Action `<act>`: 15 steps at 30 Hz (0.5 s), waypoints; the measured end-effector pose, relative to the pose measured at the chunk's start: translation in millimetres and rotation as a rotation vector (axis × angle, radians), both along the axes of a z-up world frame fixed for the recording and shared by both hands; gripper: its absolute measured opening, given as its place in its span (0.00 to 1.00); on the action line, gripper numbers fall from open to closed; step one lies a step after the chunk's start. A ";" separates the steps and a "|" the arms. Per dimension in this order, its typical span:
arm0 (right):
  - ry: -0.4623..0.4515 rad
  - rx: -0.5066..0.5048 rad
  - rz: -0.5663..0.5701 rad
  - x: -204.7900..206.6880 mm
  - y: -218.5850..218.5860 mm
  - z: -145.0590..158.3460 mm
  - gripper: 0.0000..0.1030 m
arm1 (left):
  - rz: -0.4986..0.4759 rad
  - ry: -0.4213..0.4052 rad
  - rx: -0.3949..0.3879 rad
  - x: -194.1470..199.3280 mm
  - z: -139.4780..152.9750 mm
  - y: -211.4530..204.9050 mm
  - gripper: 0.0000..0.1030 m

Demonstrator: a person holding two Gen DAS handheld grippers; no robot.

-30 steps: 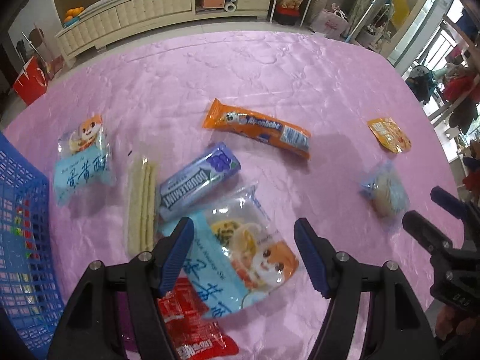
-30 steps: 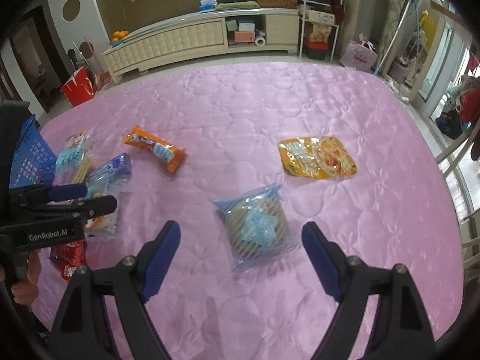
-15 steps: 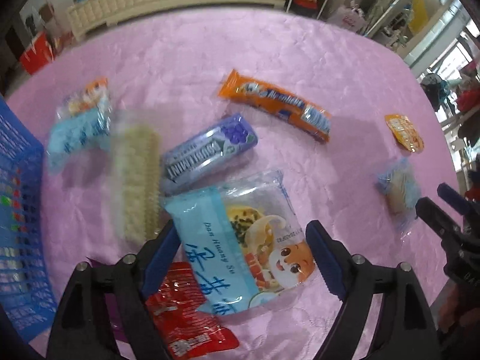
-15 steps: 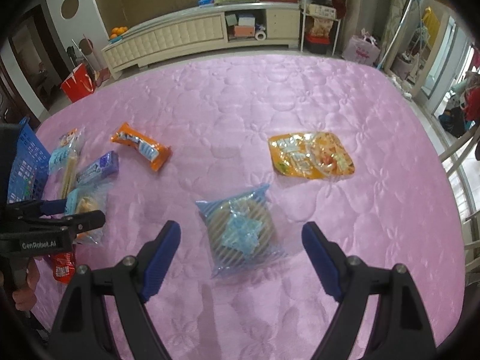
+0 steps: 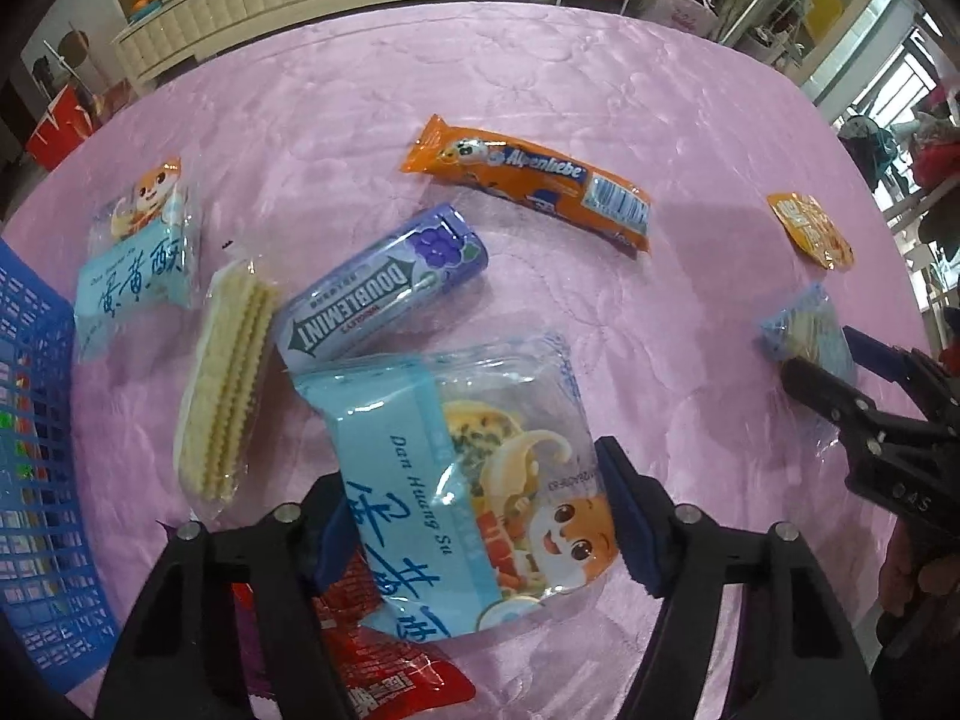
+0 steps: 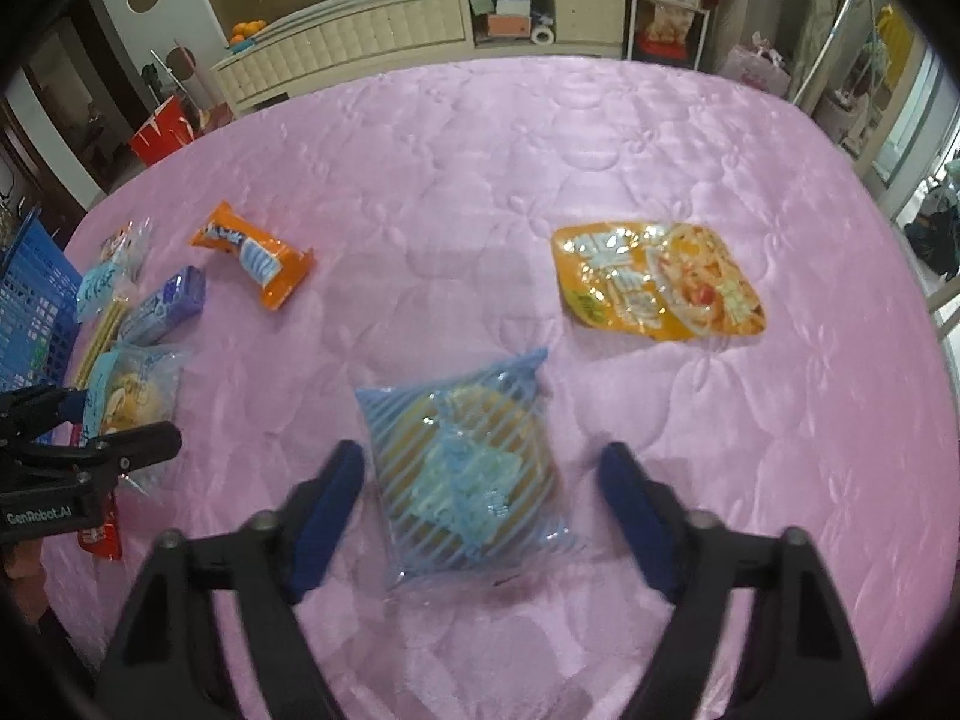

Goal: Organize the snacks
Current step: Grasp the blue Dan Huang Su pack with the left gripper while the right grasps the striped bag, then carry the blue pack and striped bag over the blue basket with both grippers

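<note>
My left gripper [image 5: 480,516] is open, its fingers either side of a light blue egg-pastry packet [image 5: 468,480] lying on the pink tablecloth. A red packet [image 5: 384,678] lies partly under it. A Doublemint pack [image 5: 378,294], a wafer packet [image 5: 225,384], a second blue pastry packet [image 5: 138,252] and an orange Alpenliebe bar [image 5: 528,180] lie beyond. My right gripper [image 6: 483,510] is open around a blue striped cookie bag [image 6: 468,468]. An orange flat pouch [image 6: 654,282] lies further right.
A blue mesh basket [image 5: 36,450] stands at the left table edge, also in the right wrist view [image 6: 30,300]. A white cabinet [image 6: 420,24] and shelves stand beyond the table. The pink quilted cloth [image 6: 540,138] covers the whole table.
Both grippers have moved forward and down: the left now straddles the light blue pastry packet, the right now straddles the blue striped bag. No snack has moved.
</note>
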State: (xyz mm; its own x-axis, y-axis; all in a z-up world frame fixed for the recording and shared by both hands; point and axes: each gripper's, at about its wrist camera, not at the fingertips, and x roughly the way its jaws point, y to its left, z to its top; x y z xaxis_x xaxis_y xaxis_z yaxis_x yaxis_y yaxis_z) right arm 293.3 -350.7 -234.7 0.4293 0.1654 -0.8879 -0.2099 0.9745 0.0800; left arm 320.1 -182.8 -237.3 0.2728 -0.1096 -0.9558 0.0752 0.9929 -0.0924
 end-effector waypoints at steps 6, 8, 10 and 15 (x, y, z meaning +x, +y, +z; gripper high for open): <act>-0.004 0.007 0.018 -12.9 3.4 11.8 0.57 | -0.028 -0.019 -0.043 -9.8 10.5 -3.5 0.63; -0.020 0.016 0.017 -19.1 7.1 23.1 0.57 | -0.042 -0.037 -0.044 -15.1 17.8 -1.7 0.63; -0.035 0.023 0.020 -25.1 12.1 35.4 0.57 | -0.055 -0.060 -0.052 -20.4 27.0 1.5 0.63; -0.094 0.043 0.039 -46.0 30.0 72.5 0.57 | -0.067 -0.134 -0.092 -37.2 64.7 13.2 0.63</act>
State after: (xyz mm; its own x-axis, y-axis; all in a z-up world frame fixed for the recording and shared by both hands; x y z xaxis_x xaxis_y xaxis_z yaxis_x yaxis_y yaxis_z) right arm 247.3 -320.8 -162.2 0.5026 0.2207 -0.8359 -0.2559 0.9615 0.1001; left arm 282.9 -169.7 -172.6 0.3861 -0.2168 -0.8966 0.1583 0.9731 -0.1671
